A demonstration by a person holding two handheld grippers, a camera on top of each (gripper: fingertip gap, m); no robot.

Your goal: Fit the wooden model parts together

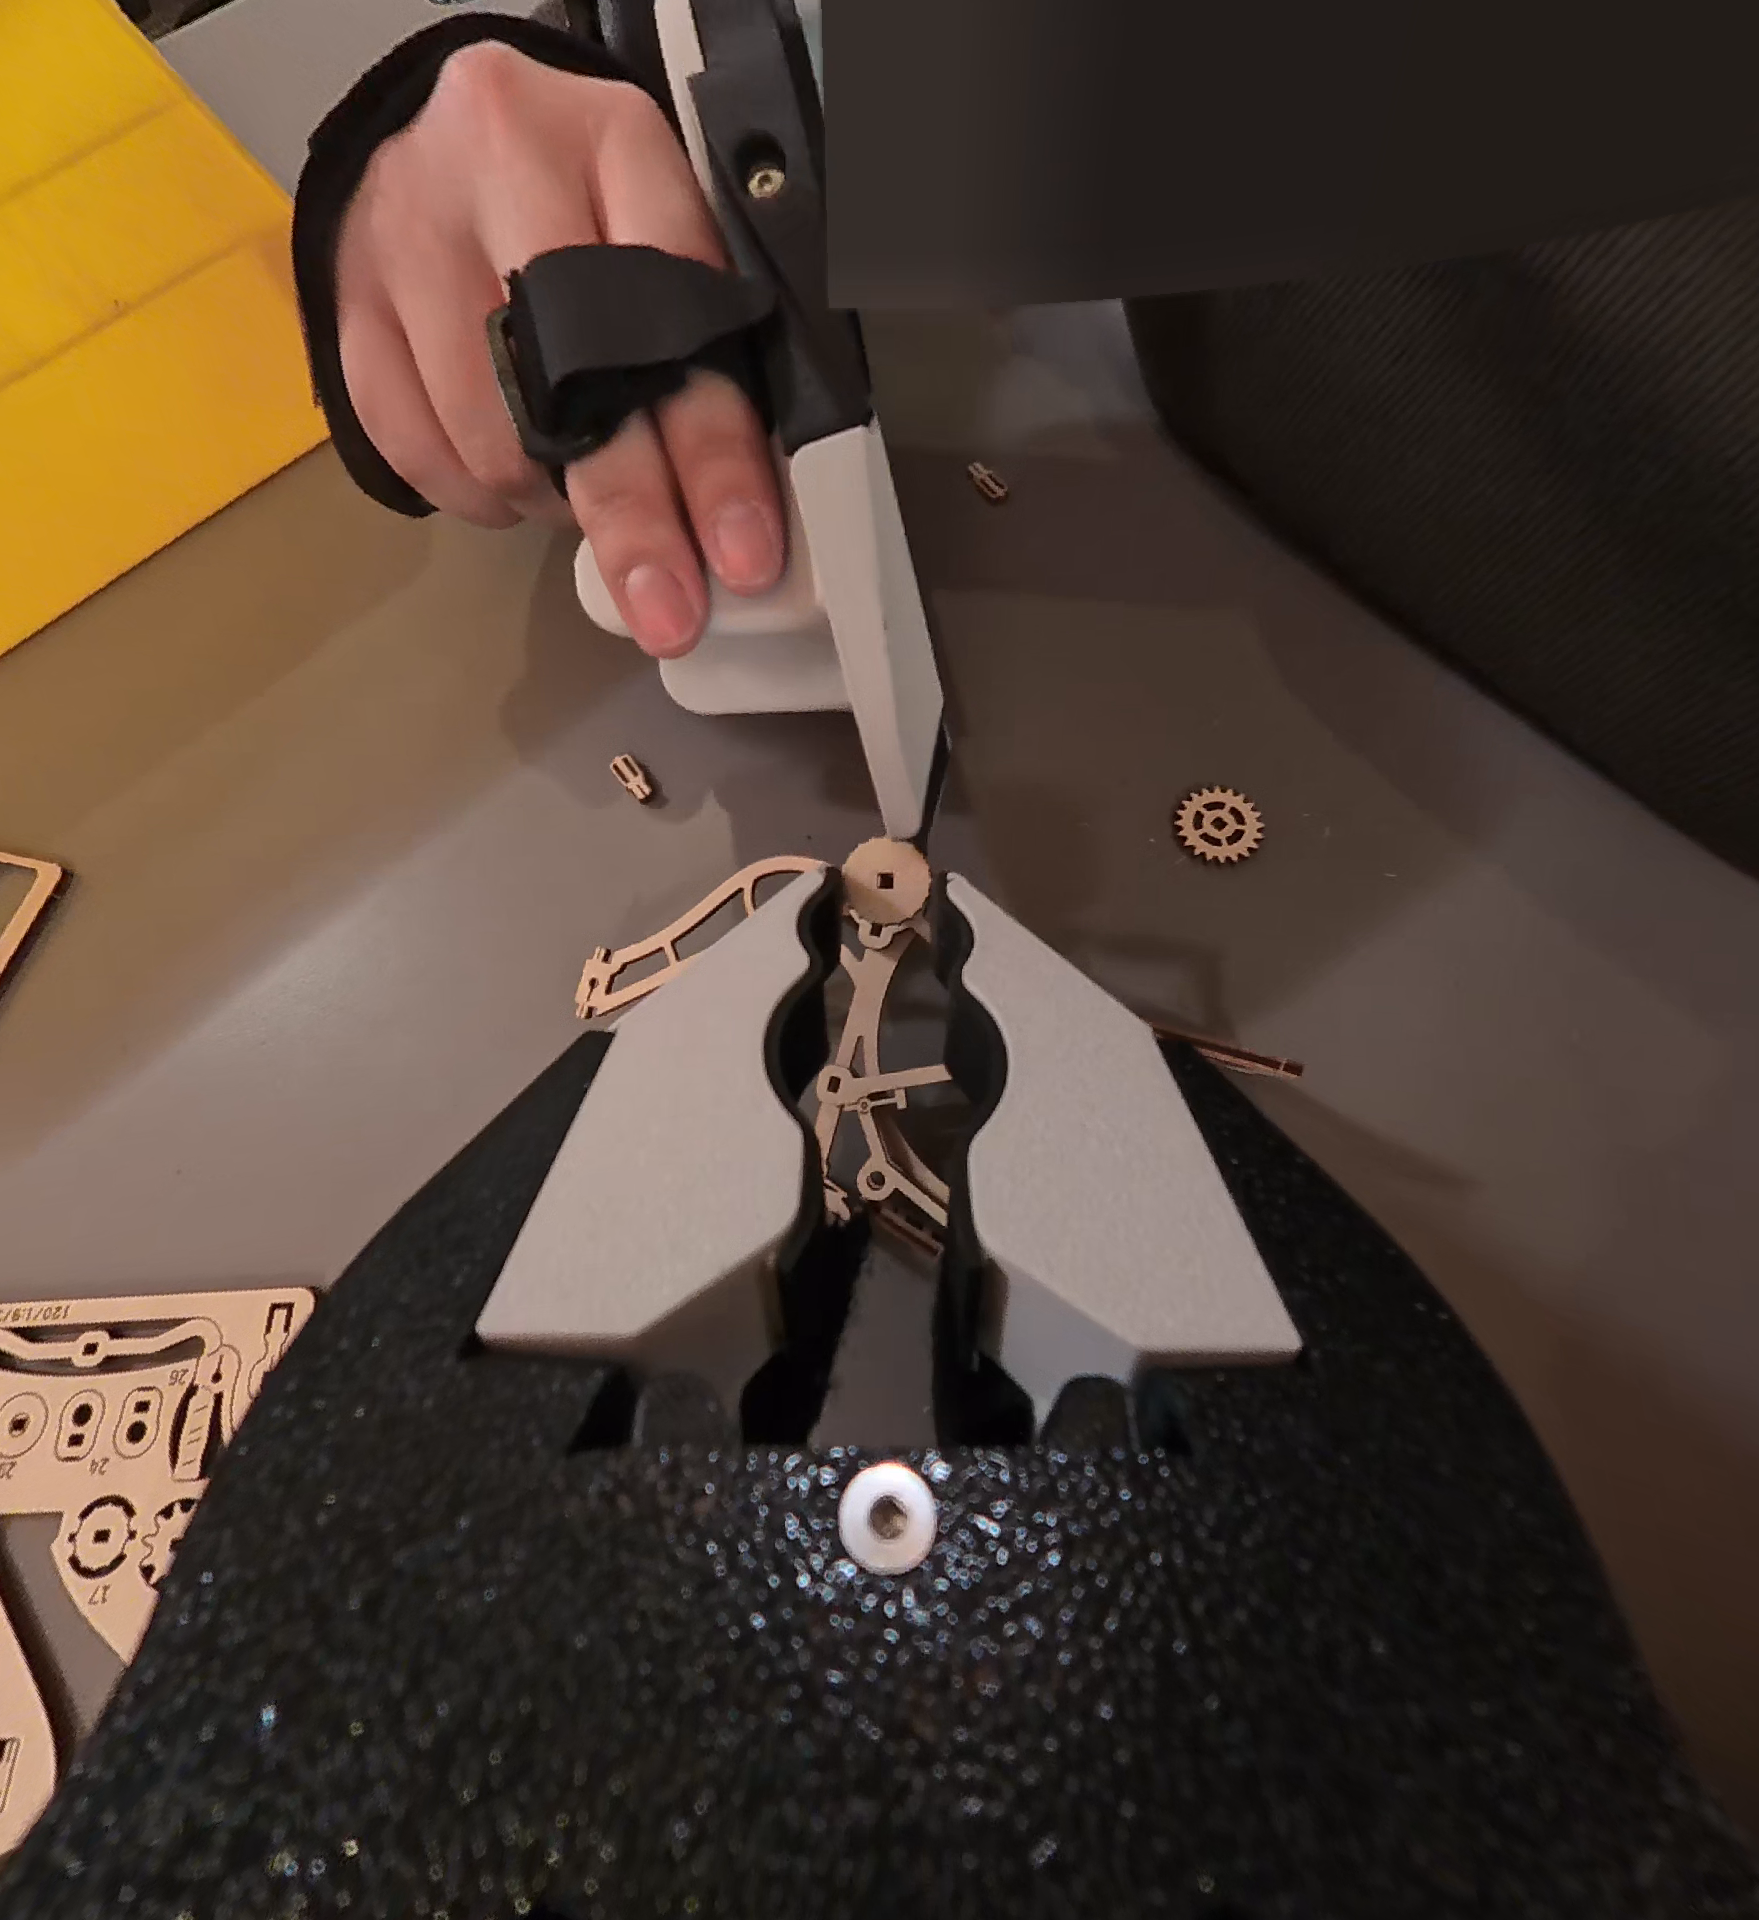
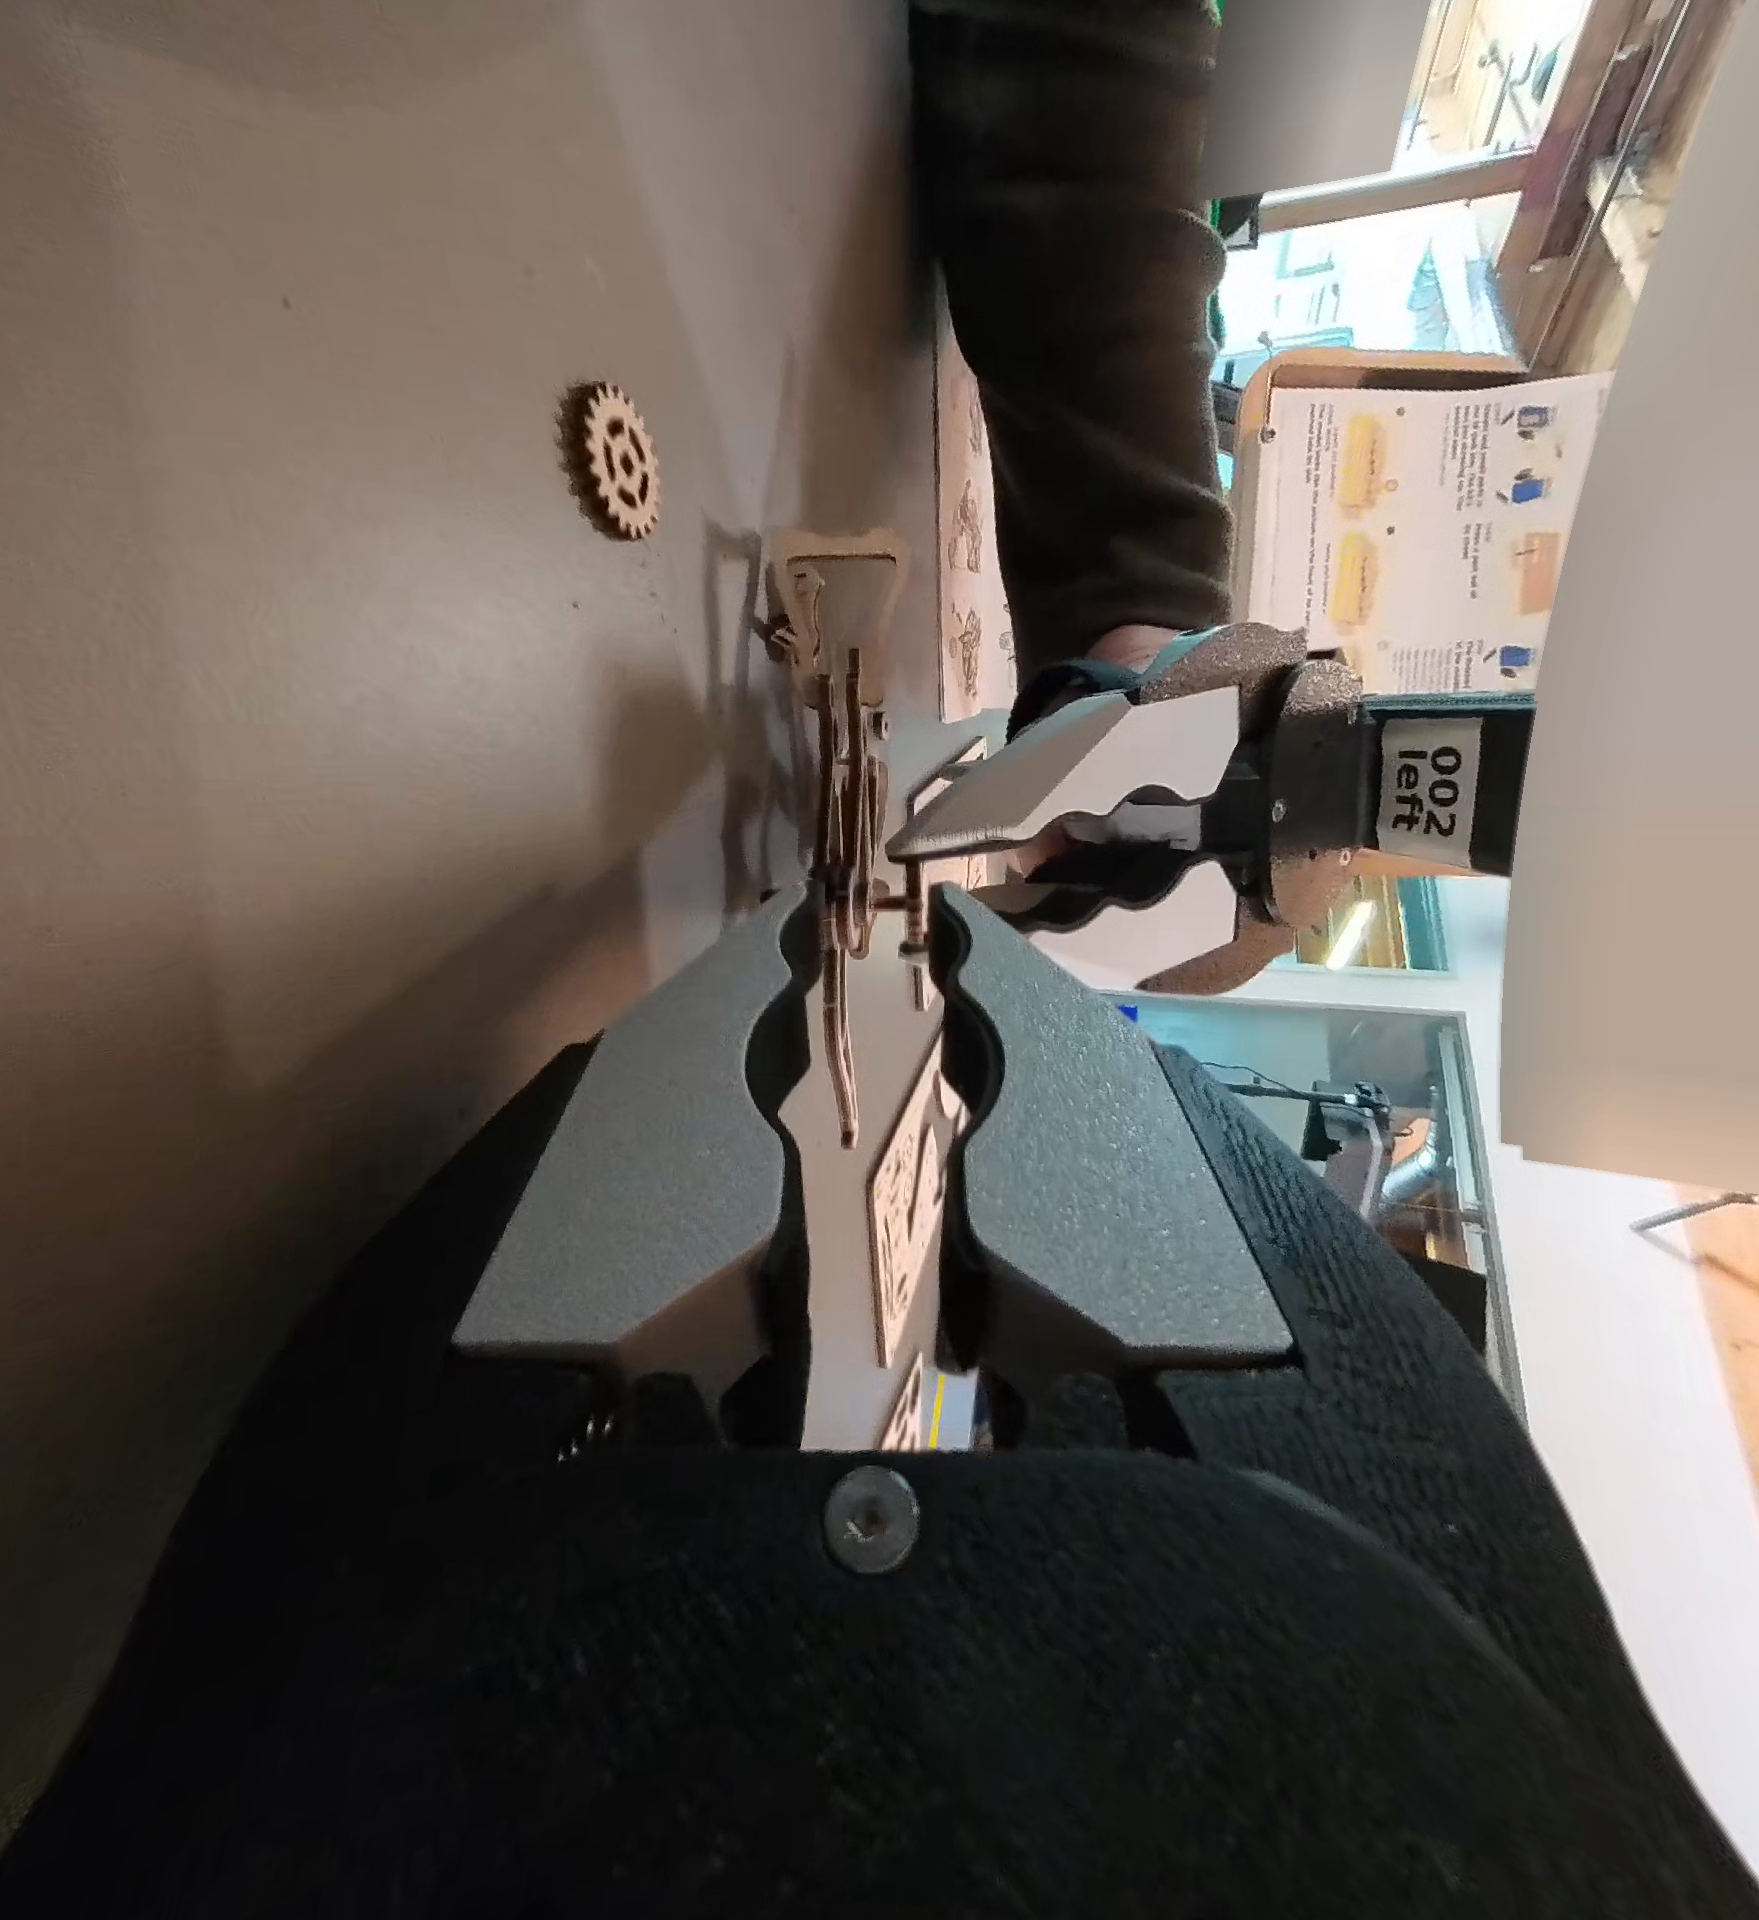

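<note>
**Both claws meet at the round disc of the wooden model**

The left claw [image 1: 885, 894] is nearly pressed together, its grey fingers [image 1: 667, 1143] pinching the wooden model [image 1: 870, 1049], a thin laser-cut assembly of curved arms that runs back between them. At the tips sits a small round disc [image 1: 885, 881] with a square hole. From above, the right claw [image 1: 911, 821] comes down with its narrow tips pressed onto the top edge of that disc, held by a hand [image 1: 501, 343] strapped to the tool with a black band.

In the right wrist view the scene is turned sideways. The right claw [image 2: 870, 914] has its fingers [image 2: 646, 1164] drawn close, the tips touching the model [image 2: 844, 790] on one side and the disc [image 2: 913, 914], seen edge-on, on the other; whether it grips firmly I cannot tell. The left claw [image 2: 916, 847] reaches in from the right of the picture, its tips on the same disc.

The model stands on the grey bench [image 1: 1374, 1091]. A loose wooden gear [image 1: 1218, 825] lies well apart from it, also seen in the right wrist view [image 2: 610, 461]. Two small wooden pegs [image 1: 634, 779] lie near the hand. Punched part sheets [image 1: 54, 1475] lie at the left edge, and a yellow bin [image 1: 54, 312] stands at the far left.
</note>
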